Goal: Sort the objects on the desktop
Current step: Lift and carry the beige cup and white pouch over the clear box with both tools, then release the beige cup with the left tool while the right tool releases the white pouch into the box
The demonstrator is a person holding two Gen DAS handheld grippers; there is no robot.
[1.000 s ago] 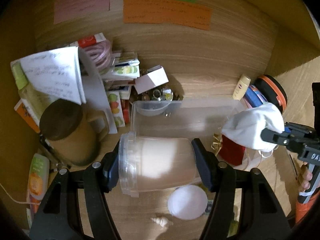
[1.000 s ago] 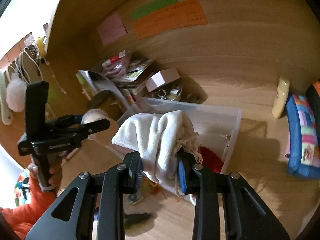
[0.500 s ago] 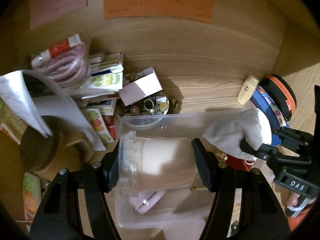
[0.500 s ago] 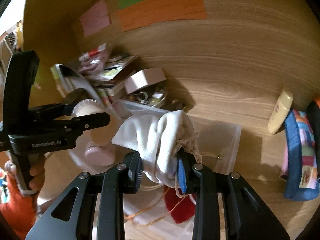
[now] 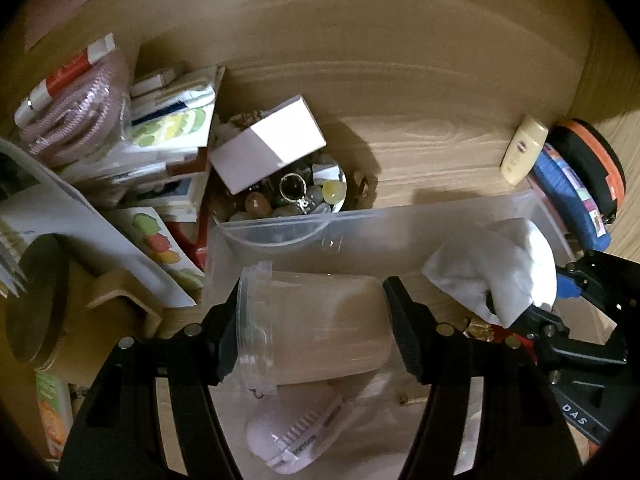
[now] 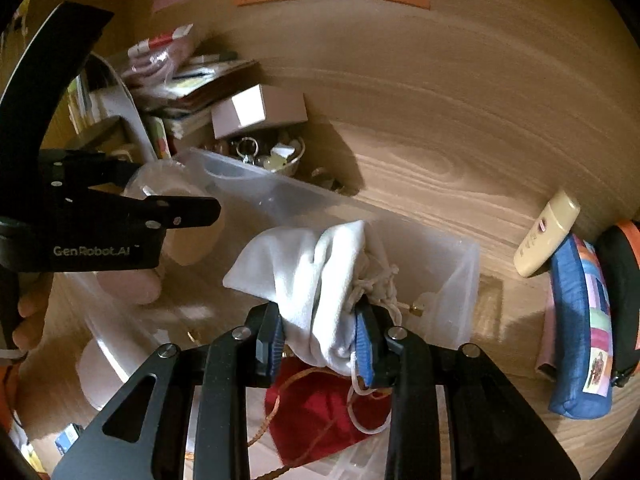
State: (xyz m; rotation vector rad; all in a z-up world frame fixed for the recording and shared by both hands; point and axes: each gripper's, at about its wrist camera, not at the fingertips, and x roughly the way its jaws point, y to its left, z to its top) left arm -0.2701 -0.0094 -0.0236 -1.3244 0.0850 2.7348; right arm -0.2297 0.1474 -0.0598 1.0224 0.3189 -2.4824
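Left gripper (image 5: 312,332) clamps a lidless translucent jar (image 5: 316,328) sideways; right gripper (image 6: 320,336) pinches a white drawstring pouch (image 6: 316,280). Both hang over the clear plastic bin (image 6: 460,280), apparently for dropping in.

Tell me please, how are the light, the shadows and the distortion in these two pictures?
Left wrist view: dim, warm light; dark round fisheye corners; the bin edge bends; the white box casts a shadow rightwards; the jar looks soft, slightly blurred.
Right wrist view: brighter; the white pouch is lit from the left; wood grain curves strongly; the papers at the upper left are blurred.
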